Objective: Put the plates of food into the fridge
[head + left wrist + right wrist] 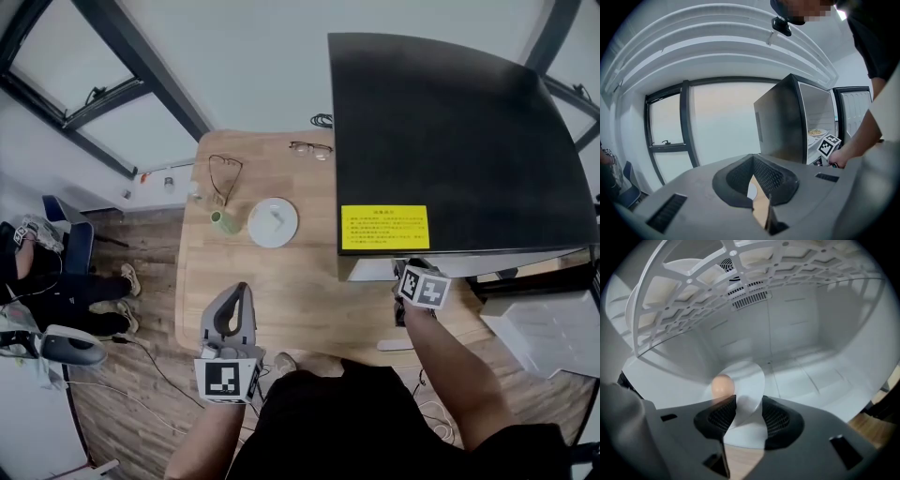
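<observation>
A black fridge (pixel 450 141) stands on the right of the wooden table (pixel 309 300). My right gripper (pixel 744 411) reaches inside it; in the head view only its marker cube (pixel 422 287) shows below the fridge top. Its jaws are open around the rim of a white plate (pixel 747 380) that lies on the fridge floor with a brown egg-like piece (pixel 723 385) on it. Another white plate (pixel 273 222) sits on the table. My left gripper (pixel 240 291) hovers over the table's near edge, shut and empty. The left gripper view shows a plate of food (pixel 816 132) on a fridge shelf.
A green cup (pixel 223 222) stands left of the table plate, with two pairs of glasses (pixel 310 148) (pixel 225 173) behind. A white wire shelf (pixel 740 287) spans the fridge above my right gripper. A seated person's legs (pixel 56 291) are on the floor side, far left.
</observation>
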Motion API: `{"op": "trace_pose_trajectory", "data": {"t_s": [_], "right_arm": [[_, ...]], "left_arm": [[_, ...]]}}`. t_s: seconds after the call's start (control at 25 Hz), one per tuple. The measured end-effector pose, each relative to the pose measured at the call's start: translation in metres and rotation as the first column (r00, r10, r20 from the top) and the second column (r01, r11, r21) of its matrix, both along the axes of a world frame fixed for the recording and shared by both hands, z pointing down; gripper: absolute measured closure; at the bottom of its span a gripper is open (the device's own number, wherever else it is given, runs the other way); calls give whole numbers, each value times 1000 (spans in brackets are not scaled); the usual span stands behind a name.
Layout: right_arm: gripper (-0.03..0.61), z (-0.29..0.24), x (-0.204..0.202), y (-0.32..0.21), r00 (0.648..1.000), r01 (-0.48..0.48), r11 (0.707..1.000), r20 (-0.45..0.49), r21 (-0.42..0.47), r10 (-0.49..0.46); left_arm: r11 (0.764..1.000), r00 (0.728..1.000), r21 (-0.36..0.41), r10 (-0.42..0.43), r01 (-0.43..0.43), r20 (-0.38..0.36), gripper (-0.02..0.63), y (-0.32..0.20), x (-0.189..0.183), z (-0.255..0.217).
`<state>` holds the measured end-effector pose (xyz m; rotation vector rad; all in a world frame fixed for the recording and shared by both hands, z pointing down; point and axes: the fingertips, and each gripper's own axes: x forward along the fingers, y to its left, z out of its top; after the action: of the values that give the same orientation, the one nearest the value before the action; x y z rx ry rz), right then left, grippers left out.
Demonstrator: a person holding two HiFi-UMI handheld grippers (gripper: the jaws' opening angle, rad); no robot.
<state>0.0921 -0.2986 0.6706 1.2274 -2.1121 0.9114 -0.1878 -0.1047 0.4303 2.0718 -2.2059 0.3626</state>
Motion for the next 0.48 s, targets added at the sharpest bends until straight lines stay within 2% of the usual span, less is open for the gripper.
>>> {"op": "trace_pose_trajectory", "data": {"t_s": [0.36,0.48], "right_arm": [[390,2,2,0,998,2,999,-60,33,0],[382,2,6,-1,994,10,999,-105,53,-5]], "left_arm": [[999,999,4,-36,36,26,611,20,-8,-7],[999,998,7,-37,36,45,611,27,-9,-8]]}}
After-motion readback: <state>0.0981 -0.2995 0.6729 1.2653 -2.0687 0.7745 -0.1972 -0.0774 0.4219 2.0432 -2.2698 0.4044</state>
